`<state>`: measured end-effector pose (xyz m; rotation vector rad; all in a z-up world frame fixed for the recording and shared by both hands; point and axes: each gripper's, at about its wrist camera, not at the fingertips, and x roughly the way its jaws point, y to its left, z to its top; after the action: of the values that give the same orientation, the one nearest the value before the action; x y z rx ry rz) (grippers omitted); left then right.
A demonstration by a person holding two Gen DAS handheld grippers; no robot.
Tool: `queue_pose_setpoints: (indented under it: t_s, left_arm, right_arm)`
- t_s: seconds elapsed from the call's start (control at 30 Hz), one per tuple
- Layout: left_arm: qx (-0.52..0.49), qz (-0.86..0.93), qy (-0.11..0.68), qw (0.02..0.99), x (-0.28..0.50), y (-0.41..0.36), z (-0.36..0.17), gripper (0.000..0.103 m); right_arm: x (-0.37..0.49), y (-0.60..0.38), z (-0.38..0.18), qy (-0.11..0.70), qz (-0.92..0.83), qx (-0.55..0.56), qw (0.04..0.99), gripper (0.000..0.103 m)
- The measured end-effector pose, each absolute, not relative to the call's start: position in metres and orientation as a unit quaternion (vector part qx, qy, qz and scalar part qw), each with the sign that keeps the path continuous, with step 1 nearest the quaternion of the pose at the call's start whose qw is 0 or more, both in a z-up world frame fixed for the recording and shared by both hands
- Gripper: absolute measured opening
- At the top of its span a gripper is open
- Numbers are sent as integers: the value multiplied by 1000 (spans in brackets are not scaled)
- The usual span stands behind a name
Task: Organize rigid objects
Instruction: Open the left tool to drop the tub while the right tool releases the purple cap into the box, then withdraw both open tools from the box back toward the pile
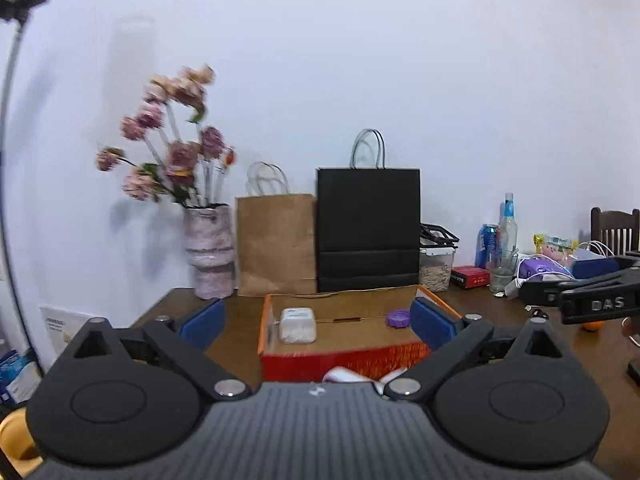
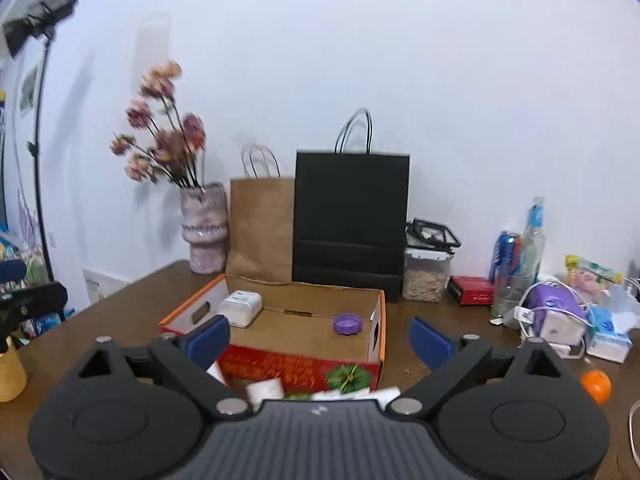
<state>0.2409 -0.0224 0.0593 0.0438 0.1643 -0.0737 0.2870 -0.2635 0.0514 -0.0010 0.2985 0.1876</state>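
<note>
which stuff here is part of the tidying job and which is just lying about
Job: cardboard box, white block and purple lid inside it, orange ball.

Lying about: flower vase, brown bag, black bag, grain container, bottles.

Red box [image 2: 304, 372]; purple lid [image 2: 347, 323]

Open cardboard box [image 1: 344, 320], white packet [image 1: 297, 325], purple lid perhaps [image 1: 398, 317], wooden table [image 1: 240, 344]

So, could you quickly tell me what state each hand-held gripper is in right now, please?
Left hand-held gripper: open, nothing between its fingers.
Right hand-held gripper: open, nothing between its fingers.
</note>
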Motion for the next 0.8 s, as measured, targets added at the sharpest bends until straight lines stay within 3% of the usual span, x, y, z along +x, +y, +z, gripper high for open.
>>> queue_pose_setpoints:
  t_s: [0.1, 0.4, 0.57, 0.8]
  left_arm:
    - [50, -12, 40, 998, 191, -23, 37, 103]
    - [23, 29, 62, 997, 97, 12, 0, 103]
    - [-18, 13, 99, 995, 71, 25, -8, 103]
    - [-13, 4, 93, 996, 69, 22, -8, 103]
  right_arm:
    - [233, -259, 37, 127, 106, 19, 986, 99]
    - [111, -249, -5, 112, 152, 17, 982, 103]
    - [73, -245, -27, 131, 131, 32, 982, 103]
    - [67, -243, -35, 126, 107, 30, 986, 103]
